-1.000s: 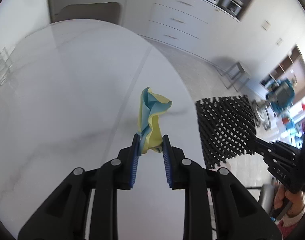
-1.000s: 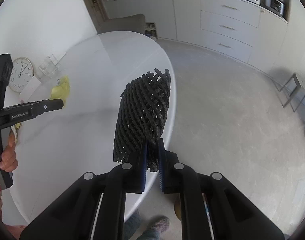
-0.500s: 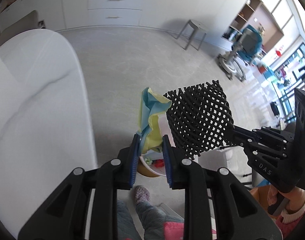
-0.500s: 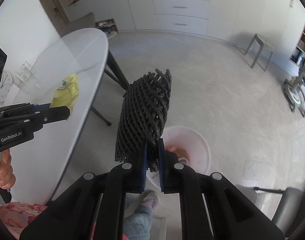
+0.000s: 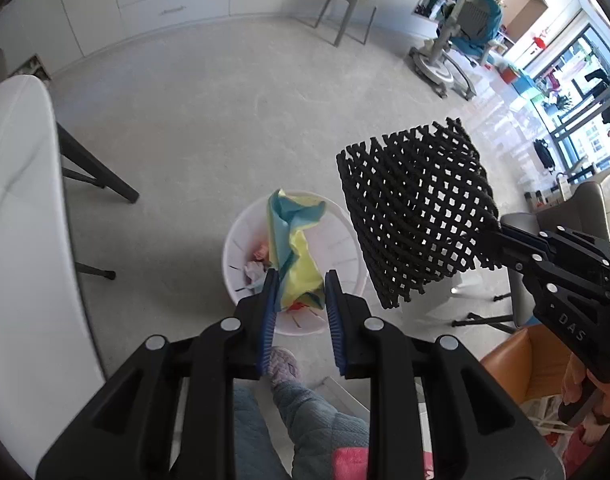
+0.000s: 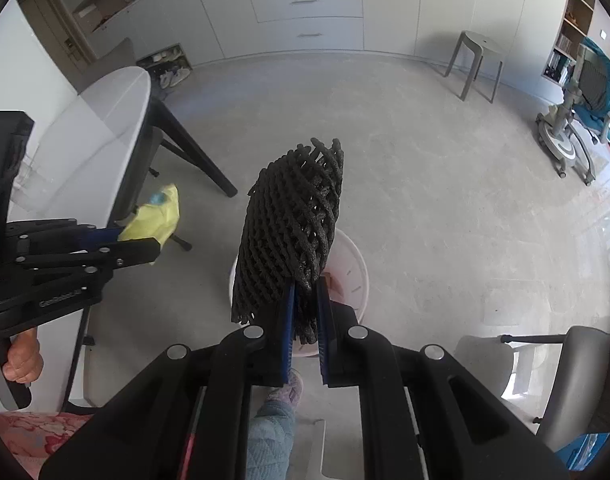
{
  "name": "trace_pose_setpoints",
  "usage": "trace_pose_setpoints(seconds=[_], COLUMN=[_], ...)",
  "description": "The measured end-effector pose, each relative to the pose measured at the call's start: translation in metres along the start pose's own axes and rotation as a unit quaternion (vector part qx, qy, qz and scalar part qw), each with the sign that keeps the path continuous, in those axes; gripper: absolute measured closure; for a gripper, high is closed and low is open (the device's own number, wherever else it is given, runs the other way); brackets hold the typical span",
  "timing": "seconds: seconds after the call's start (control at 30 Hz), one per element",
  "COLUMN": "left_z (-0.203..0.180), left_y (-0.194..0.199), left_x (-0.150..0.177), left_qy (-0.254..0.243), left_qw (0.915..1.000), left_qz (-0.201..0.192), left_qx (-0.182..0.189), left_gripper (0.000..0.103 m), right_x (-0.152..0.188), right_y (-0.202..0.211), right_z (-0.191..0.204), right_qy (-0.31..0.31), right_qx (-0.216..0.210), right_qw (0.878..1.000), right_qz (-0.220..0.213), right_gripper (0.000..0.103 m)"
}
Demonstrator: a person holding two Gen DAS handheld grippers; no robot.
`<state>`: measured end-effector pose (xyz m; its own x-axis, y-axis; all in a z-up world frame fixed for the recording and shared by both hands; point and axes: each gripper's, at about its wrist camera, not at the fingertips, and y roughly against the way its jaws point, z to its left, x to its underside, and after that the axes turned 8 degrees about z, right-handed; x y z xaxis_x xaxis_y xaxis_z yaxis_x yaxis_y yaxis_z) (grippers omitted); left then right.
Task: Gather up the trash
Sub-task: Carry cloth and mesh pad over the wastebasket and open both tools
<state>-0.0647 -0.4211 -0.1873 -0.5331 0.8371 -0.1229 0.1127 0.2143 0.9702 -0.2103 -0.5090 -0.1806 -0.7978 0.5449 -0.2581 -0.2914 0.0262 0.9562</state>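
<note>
- The white table (image 5: 21, 208) ran along the left edge of the scene, its dark legs splayed on the grey floor (image 5: 209, 120); both grippers hung past its edge, so the trash was clear of the top.
- The white bin (image 5: 241, 236) sat on the floor just right of the table and in front of the person's slippered foot (image 5: 283, 364), a handy spot for dropping things from either hand. It held some crumpled scraps already, though what they were was too small to tell.
- The black foam net (image 6: 293, 232), the bigger piece of trash, stood up from the right gripper (image 6: 305, 320), whose fingers were pressed nearly together on its lower edge. In the right wrist view it hid much of the bin behind it, so it probably hung over the rim.
- The yellow and blue crumpled paper (image 5: 295, 248) was pinched at its lower end by the left gripper (image 5: 301, 300), fingers a little apart around the wad. In the left wrist view it lined up with the bin's mouth, pointing steeply down, which looked like a position for letting go.
- Both pieces were held by one end, which would let them fall free once the fingers spread.
</note>
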Motion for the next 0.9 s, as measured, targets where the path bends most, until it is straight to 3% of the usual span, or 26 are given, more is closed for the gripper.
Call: trace_pose_setpoints(seconds=[0.1,0.23,0.4,0.7,0.9], left_z=[-0.003,-0.005,-0.009,-0.004,0.019], left_y=[-0.025,-0.053,-0.064,-0.041,0.004], left_x=[-0.007,-0.018,-0.021,-0.006,0.015], left_qy=[-0.004,-0.018,-0.022,-0.017,0.034], left_qw=[0.9996,0.9981,0.9974,0.9984,0.9987], left_qz=[0.026,0.059,0.069,0.053,0.017], left_qx=[0.008,0.006,0.001,-0.010,-0.033], left_gripper=[0.079,0.059,0.047,0.042,0.023], right_x=[0.002,0.001,-0.001,-0.005,-0.013], right_y=[-0.005,-0.012,-0.015,-0.024,-0.079], right_z=[-0.011,-0.024,-0.025,-0.026,-0.015], right_qy=[-0.016,-0.032,-0.042,-0.042,-0.024], right_qx=[0.000,-0.002,0.000,-0.004,0.006], right_qw=[1.000,0.999,0.999,0.999,0.998], right_qz=[0.003,0.005,0.006,0.007,0.051], right_gripper=[0.092,0.092,0.092,0.092,0.091])
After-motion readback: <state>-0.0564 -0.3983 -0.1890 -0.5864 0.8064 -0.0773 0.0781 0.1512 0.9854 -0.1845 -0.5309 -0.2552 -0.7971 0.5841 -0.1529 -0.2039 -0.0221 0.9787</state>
